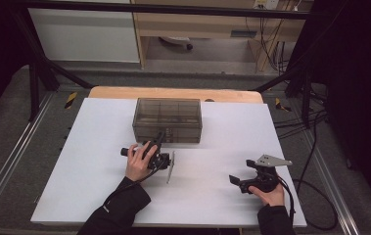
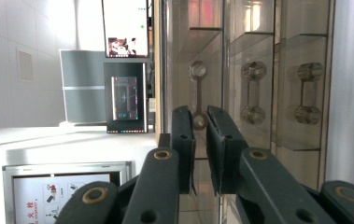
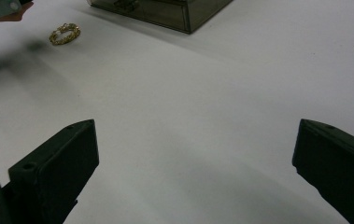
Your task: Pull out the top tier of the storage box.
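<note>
A smoky clear drawer box stands in the middle of the white table. My left gripper reaches its front face, rolled on its side. In the left gripper view the gripper is shut on the thin bar handle of one drawer, with two more handles beside it. My right gripper rests low at the front right, jaws wide open over bare table. A small gold ring lies on the table in front of the box.
A wooden strip runs along the table's far edge. Black frame legs and cables flank the table. A monitor and a printed sheet appear beyond the left gripper.
</note>
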Motion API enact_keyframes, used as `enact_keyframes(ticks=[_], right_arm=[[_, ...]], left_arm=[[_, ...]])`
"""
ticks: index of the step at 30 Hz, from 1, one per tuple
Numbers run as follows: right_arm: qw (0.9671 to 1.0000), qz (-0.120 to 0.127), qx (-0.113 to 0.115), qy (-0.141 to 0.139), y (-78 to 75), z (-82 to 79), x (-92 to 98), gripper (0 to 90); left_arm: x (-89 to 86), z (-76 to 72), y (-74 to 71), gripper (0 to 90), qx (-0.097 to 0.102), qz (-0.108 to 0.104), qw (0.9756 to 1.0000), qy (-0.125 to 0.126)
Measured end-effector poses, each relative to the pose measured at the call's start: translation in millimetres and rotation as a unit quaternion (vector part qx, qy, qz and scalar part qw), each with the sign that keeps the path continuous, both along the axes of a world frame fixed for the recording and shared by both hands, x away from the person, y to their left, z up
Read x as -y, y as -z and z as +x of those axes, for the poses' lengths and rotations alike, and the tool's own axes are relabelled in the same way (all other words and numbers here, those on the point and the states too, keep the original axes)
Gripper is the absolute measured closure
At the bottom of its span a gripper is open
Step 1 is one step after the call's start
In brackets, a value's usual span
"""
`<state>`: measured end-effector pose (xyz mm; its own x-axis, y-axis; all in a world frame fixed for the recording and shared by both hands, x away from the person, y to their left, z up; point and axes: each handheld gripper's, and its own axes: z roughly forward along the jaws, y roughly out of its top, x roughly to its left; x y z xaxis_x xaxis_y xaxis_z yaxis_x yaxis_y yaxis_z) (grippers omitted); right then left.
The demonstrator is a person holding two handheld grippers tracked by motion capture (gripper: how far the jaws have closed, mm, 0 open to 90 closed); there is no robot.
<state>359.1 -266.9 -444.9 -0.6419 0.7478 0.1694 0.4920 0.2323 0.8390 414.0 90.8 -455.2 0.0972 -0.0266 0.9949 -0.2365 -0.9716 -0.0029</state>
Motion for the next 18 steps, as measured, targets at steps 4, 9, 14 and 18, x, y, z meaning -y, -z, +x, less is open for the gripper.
enact_keyframes(ticks=[4, 9, 14, 18], right_arm=[[1.0000, 0.000, 0.000, 0.000, -0.1, 0.0, 0.1, 1.2], [1.0000, -0.001, 0.000, 0.000, 0.1, 0.0, -0.1, 1.2], [1.0000, -0.001, 0.000, 0.000, 0.2, 0.0, -0.3, 1.2], [1.0000, -0.001, 0.000, 0.000, 0.3, 0.0, -0.4, 1.2]], left_arm=[[-0.3, -2.6, 0.5, 81.0, 0.001, -0.001, 1.0000, 0.000], [0.2, -4.8, 0.3, 80.9, 0.001, -0.002, 1.0000, 0.000], [-1.1, -5.2, -1.5, 80.7, -0.011, -0.011, 0.9999, 0.002], [-2.1, -5.8, -4.0, 71.6, -0.016, -0.019, 0.9996, 0.010]])
